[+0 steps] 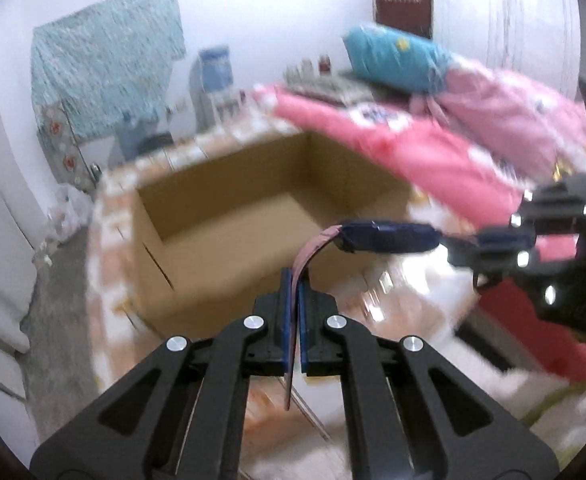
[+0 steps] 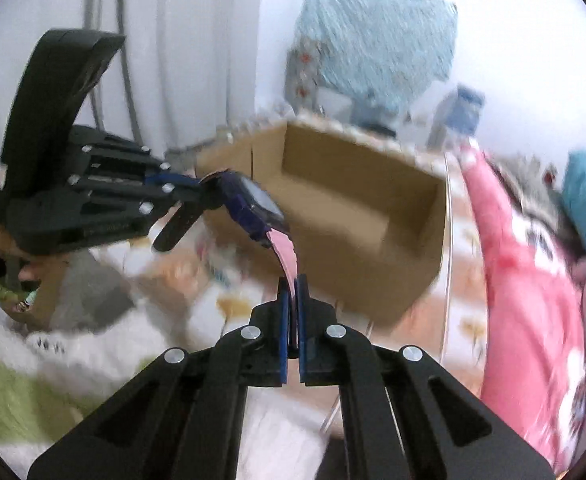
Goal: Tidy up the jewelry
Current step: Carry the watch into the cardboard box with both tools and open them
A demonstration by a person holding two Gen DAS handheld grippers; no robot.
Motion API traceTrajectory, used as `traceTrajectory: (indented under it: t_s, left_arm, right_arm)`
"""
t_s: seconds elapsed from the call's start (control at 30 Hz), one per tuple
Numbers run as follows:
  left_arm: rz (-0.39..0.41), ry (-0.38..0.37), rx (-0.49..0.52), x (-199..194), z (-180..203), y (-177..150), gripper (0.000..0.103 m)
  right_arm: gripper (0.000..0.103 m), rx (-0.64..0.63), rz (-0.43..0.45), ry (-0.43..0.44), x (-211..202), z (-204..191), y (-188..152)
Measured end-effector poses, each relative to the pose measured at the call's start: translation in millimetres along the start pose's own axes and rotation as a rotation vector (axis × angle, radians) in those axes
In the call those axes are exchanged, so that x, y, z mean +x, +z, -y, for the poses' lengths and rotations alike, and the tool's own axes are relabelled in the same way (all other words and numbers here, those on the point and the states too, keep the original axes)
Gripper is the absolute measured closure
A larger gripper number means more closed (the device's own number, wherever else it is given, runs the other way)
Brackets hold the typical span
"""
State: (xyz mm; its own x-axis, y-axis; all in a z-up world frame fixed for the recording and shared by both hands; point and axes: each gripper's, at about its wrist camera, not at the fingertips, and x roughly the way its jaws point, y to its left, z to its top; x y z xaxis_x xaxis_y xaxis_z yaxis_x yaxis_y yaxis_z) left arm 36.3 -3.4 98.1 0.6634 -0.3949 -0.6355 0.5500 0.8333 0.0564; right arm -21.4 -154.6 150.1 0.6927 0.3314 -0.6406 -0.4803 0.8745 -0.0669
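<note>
A: Status check. Where is the watch (image 2: 249, 204)?

B: Held in the air just in front of the open cardboard box (image 1: 253, 216), between both tools. The left gripper (image 1: 293, 280) has its jaws pressed together on one end of the pink strap (image 1: 313, 248). The right gripper (image 2: 292, 284) pinches the other strap end the same way. The dark blue case hangs between them, unsupported.

A: Failure modes?

B: First, slippage. Each grip is on a thin, flexible band only; if the hands pull apart, a strap end could slide out and the watch would swing from the remaining grip.

A: Consequence?

B: It could fall short of the box, onto the patterned cloth (image 2: 465, 248) beside it. Second, the view is blurred, suggesting fast motion; a jerk would load the strap joints at the case.
</note>
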Motion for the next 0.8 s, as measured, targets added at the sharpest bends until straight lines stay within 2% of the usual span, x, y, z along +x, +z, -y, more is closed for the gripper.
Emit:
traceTrajectory:
  t_s: [0.1, 0.17, 0.27, 0.37, 0.47, 0.5, 0.6, 0.63, 0.7, 0.73, 0.8]
  left_arm:
    - [-0.008, -0.005, -0.038, 20, -35, 39, 0.101]
    - [-0.052, 0.016, -0.045, 44, -54, 56, 0.101]
    - [-0.212, 0.024, -0.076, 105, -84, 69, 0.101]
    - [-0.361, 0.024, -0.110, 159, -108, 72, 0.100]
    - [-0.433, 0.056, -0.125, 189, -123, 68, 0.099]
    - [-0.449, 0.069, -0.127, 195, -125, 67, 0.096]
    - [-0.473, 0.085, -0.158, 210, -134, 64, 0.080]
    - [-0.473, 0.079, -0.170, 212, -137, 64, 0.079]
    - [-0.452, 0.069, -0.179, 208, -138, 64, 0.075]
    - [-0.442, 0.075, -0.178, 205, -138, 65, 0.065]
    - [-0.399, 0.092, -0.173, 195, -139, 67, 0.057]
  right_arm:
    - [0.099, 0.013, -0.016, 0.067, 30, 23, 36]
    - [0.099, 0.079, -0.081, 0.136, 71, 49, 61]
    - [0.099, 0.197, -0.227, 0.228, 133, 89, 81]
    - [0.099, 0.284, -0.357, 0.283, 183, 109, 85]
    - [0.099, 0.374, -0.454, 0.337, 226, 126, 87]
    - [0.099, 0.391, -0.481, 0.354, 235, 128, 86]
    - [0.098, 0.433, -0.563, 0.341, 265, 132, 77]
    - [0.098, 0.433, -0.591, 0.352, 274, 131, 74]
    - [0.097, 0.437, -0.626, 0.303, 282, 133, 68]
    - [0.096, 0.429, -0.642, 0.284, 282, 132, 66]
    - [0.092, 0.421, -0.653, 0.226, 286, 133, 65]
